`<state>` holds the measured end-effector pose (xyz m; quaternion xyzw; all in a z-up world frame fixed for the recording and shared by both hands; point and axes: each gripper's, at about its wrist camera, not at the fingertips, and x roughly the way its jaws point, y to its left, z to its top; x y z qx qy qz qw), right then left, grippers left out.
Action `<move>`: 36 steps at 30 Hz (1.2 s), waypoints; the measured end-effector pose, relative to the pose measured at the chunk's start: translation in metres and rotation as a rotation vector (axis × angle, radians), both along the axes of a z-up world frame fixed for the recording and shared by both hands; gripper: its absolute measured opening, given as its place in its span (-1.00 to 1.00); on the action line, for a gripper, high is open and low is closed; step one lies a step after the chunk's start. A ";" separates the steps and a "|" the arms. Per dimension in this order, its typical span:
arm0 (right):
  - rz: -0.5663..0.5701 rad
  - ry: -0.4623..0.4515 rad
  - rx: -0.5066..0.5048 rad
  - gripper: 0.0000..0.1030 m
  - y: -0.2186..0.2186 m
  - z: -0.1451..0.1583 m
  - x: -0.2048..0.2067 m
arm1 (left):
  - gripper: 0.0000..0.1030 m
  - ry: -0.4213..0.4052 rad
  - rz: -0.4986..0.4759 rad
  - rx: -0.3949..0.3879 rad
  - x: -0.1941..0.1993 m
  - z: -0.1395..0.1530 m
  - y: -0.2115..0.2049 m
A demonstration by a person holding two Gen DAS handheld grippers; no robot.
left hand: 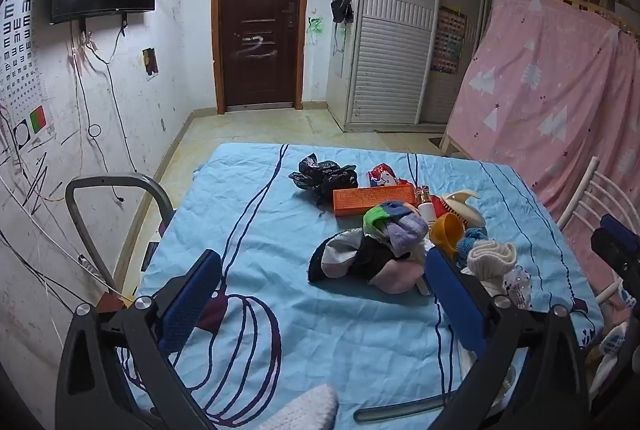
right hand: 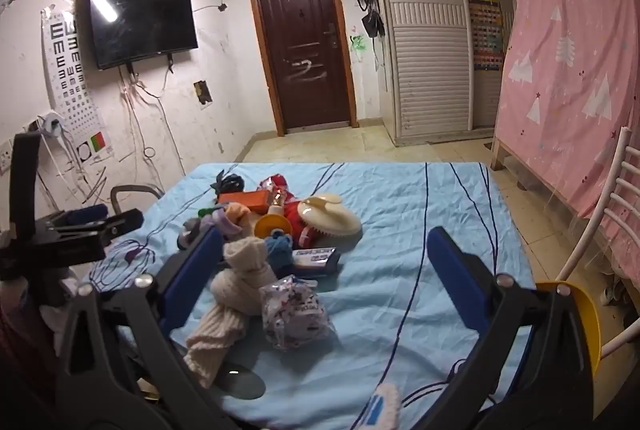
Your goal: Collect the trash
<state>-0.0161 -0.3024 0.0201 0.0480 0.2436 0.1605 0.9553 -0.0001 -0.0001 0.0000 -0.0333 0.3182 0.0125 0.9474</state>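
A table under a light blue cloth (left hand: 280,270) carries a heap of mixed things. Trash in it: a crumpled black plastic bag (left hand: 324,175), a red and white wrapper (left hand: 382,175), and a crinkled clear printed wrapper (right hand: 296,314). My left gripper (left hand: 320,286) is open and empty above the cloth, just in front of a pile of socks (left hand: 376,250). My right gripper (right hand: 324,270) is open and empty, its jaws spanning the clear wrapper and a cream knitted sock (right hand: 236,294). The left gripper also shows in the right wrist view (right hand: 80,226).
An orange box (left hand: 374,198), an orange funnel (left hand: 448,230), a cream brush (right hand: 330,216) and a flat dark packet (right hand: 316,258) lie in the heap. A yellow bin (right hand: 584,322) stands at the right, beside a white chair (right hand: 600,226). A grey chair back (left hand: 108,189) stands left.
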 end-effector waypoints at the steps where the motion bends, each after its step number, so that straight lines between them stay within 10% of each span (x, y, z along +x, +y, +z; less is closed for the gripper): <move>1: 0.001 0.010 -0.002 0.90 0.000 0.000 0.001 | 0.80 -0.001 0.000 0.001 0.000 0.000 0.000; 36: -0.004 0.008 -0.020 0.90 0.002 0.003 0.005 | 0.80 0.027 -0.007 0.007 0.004 -0.005 -0.003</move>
